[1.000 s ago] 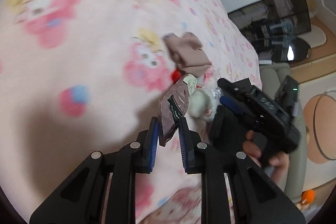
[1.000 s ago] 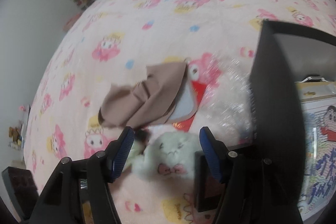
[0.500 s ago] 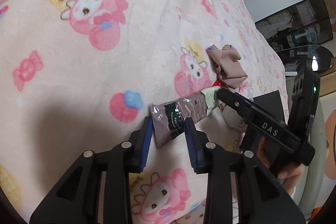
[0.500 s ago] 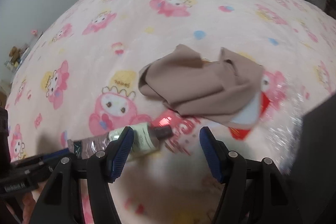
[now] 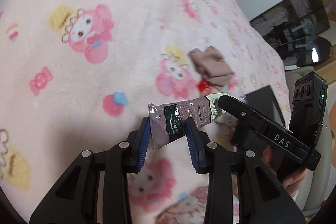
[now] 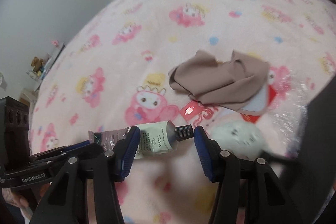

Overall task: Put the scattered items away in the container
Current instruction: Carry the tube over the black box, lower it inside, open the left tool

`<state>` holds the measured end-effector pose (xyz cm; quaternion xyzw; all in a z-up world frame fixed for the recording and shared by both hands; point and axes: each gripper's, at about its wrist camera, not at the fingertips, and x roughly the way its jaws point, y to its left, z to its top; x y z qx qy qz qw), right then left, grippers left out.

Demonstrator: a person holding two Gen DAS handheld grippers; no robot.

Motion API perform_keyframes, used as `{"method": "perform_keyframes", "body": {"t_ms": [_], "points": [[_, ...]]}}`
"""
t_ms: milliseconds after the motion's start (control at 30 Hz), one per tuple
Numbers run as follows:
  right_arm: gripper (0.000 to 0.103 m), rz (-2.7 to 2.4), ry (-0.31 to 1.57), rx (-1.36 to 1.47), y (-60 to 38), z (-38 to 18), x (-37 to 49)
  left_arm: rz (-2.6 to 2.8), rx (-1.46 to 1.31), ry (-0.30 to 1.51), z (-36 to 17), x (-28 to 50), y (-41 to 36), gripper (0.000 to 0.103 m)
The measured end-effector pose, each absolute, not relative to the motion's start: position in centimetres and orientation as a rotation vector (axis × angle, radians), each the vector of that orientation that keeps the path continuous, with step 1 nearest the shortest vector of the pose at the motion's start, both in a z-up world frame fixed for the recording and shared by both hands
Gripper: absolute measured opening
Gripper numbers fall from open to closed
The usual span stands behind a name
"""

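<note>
Pink blanket (image 6: 147, 45) blurred | tube (image 6: 159, 140) crimp behind right finger | container (image 6: 321, 140) cropped

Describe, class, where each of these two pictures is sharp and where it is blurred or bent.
Left wrist view: the hand cream tube between the blue pads is crisp, the blanket print softer, and the fisheye curves the wardrobe edges. Right wrist view: the tube's threaded neck is sharp, the white plush toy smears with motion, and the tan cloth stays fairly clear.
</note>
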<state>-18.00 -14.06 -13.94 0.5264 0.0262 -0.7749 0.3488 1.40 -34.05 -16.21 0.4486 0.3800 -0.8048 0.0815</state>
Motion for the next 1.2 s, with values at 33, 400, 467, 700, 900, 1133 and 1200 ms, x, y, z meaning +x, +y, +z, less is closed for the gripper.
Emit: {"method": "perform_keyframes", "body": {"t_ms": [33,400,467,700,900,1133,1200], "points": [[0.05,-2.018,0.06,1.353,-13.3,-13.0,-17.6,-2.421,1.337,1.119,-15.4,1.7,-33.5,0.035],[0.05,-2.139,-0.031,1.265,-4.7,-6.9,-11.7,-2.593,1.346,0.995,-8.5,2.9,-24.9,0.035],[0.05,-2.168,-0.042,1.26,-2.6,-6.2,-10.8,-2.622,1.36,0.978,-7.8,2.8,-22.9,0.035],[0.05,-2.279,-0.124,1.258,5.4,-4.7,-8.4,-2.705,1.446,0.933,-6.5,1.1,-15.5,0.035],[0.05,-2.349,-0.193,1.295,11.4,-5.1,-7.8,-2.756,1.526,0.909,-6.9,-1.0,-9.9,0.035],[0.05,-2.431,-0.179,1.336,16.0,-5.5,-8.5,-2.787,1.619,0.887,-7.6,-4.8,-5.6,0.035],[0.05,-2.436,-0.185,1.341,17.0,-5.4,-9.6,-2.782,1.623,0.867,-7.5,-6.4,-5.1,0.036]]}}
